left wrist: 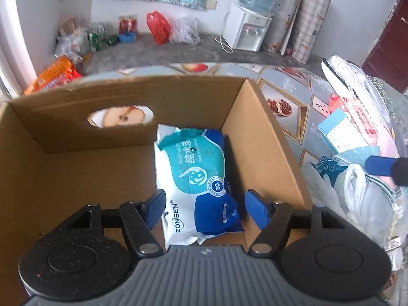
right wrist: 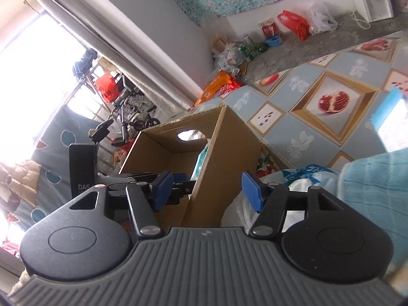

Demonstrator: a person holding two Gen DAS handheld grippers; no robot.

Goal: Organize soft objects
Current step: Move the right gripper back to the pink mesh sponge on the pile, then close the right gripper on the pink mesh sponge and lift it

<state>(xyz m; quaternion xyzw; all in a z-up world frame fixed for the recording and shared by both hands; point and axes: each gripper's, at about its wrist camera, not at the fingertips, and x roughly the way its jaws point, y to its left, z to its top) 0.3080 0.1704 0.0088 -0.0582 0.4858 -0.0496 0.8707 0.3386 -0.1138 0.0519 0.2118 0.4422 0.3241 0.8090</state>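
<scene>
wipes pack (left wrist: 196, 178): crinkly soft plastic, lying in cardboard box (left wrist: 76, 168), against its right wall
left gripper (left wrist: 204, 207): gaping, pads straddling pack, not pressing
right gripper (right wrist: 204, 191): hanging half-open, gripping nothing

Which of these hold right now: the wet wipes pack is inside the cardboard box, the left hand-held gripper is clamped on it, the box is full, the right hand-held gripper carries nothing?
1. The wet wipes pack lies inside the cardboard box. True.
2. The left hand-held gripper is clamped on the pack. False: its pads stand apart on either side, clear of it.
3. The box is full. False: the pack sits by the right wall, with bare floor left of it.
4. The right hand-held gripper carries nothing. True: open, empty jaws.
5. The box wall has a cut-out hand hole. True.
</scene>
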